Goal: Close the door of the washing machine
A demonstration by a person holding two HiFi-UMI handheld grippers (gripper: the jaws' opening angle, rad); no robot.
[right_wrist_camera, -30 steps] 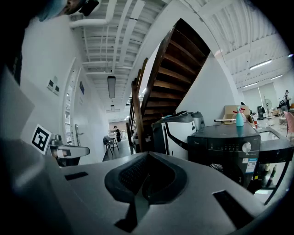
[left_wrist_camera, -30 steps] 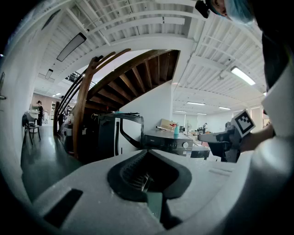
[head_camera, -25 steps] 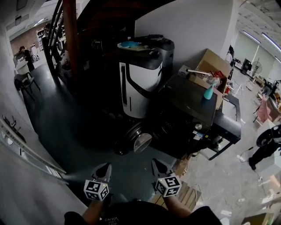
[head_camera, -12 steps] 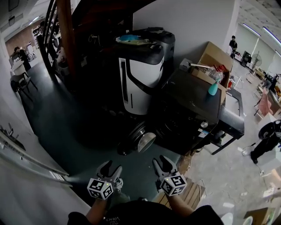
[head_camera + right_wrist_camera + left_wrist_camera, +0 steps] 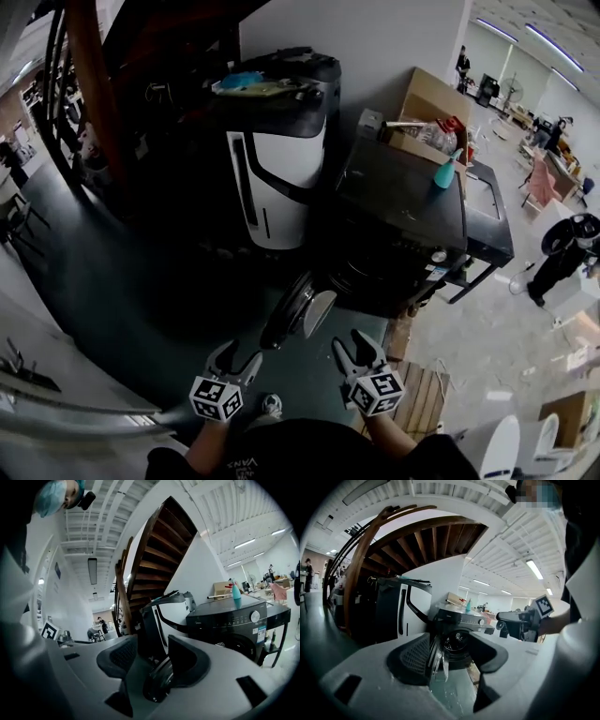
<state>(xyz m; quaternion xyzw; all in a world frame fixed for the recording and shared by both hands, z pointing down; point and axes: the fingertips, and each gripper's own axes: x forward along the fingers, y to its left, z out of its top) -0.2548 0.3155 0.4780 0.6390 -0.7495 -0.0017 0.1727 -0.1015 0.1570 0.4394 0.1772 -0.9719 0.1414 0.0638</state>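
Head view alone gives the layout from above. A wooden staircase (image 5: 89,103) stands at far left, then a tall white-and-black appliance (image 5: 281,178), then the dark washing machine (image 5: 403,216). A teal bottle (image 5: 442,175) stands on the machine's top, with a cardboard box (image 5: 427,103) just beside it. The round door (image 5: 298,309) hangs open, swung out to the left of the machine's front. Below it the left gripper (image 5: 237,358) and right gripper (image 5: 352,341) are held side by side, both apart from the door.

Left gripper view looks straight into the drum (image 5: 457,644), which the head view does not show. The door (image 5: 436,654) appears edge-on through the gap of this gripper (image 5: 449,660). Its jaws have just been opening and stand spread, with nothing pinched. At right the other gripper (image 5: 506,619) shows with its marker cube (image 5: 543,605).

Right gripper view shows the machine's front panel (image 5: 234,616) with a knob (image 5: 255,616) and a sticker (image 5: 259,631). A short pale word sits at the panel's left, possibly a brand name, but it is too small to read. This gripper's (image 5: 152,663) jaws have also just been opening and stand wide and empty, the door (image 5: 159,681) seen between them but not touched
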